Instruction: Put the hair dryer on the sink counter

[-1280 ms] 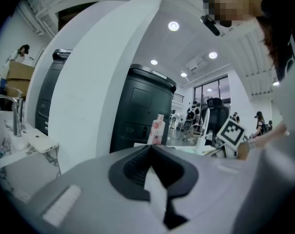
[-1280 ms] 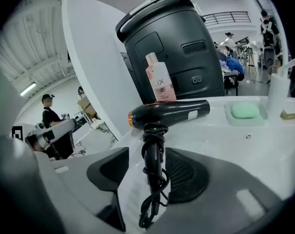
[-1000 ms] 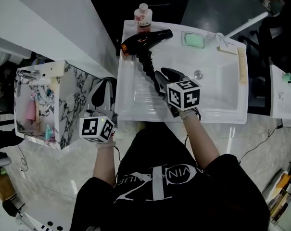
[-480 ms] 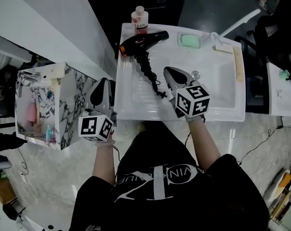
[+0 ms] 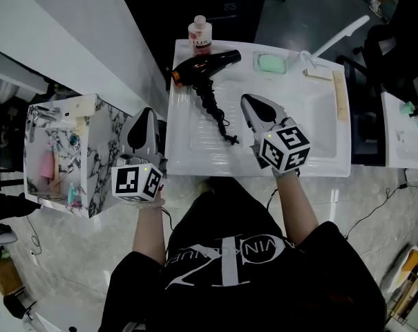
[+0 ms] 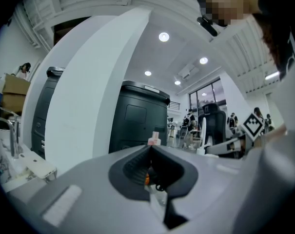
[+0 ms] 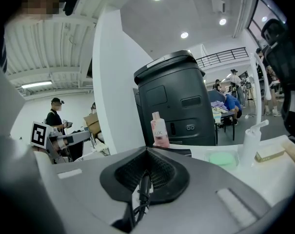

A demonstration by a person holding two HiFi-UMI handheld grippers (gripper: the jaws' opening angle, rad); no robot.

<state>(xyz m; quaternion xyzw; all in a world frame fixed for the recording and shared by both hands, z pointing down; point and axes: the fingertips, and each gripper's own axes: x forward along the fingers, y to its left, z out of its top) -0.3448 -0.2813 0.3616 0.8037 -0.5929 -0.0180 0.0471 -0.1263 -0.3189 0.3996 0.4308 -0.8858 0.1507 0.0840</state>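
Observation:
The black hair dryer [image 5: 203, 66] with an orange nozzle lies on the white sink counter [image 5: 188, 154], at its far left. Its curly cord [image 5: 219, 120] trails toward me and ends in a plug. My right gripper [image 5: 248, 102] hovers just right of the cord with its jaws shut and nothing between them. In the right gripper view [image 7: 147, 150] the cord [image 7: 142, 189] shows through the gap under the shut jaws. My left gripper [image 5: 146, 115] is off the counter's left edge, shut and empty, and its jaws meet in the left gripper view [image 6: 151, 147].
A pink bottle [image 5: 200, 33] stands behind the dryer. A green soap dish [image 5: 271, 62] and a white tap [image 5: 311, 59] sit at the back, and the basin [image 5: 312, 116] is on the right. A marble-patterned cabinet [image 5: 98, 151] stands to the left.
My right gripper has left the cord, its jaws closed, and lifted to the cord's right. The dryer and cord stay on the counter. The left gripper has risen a little.

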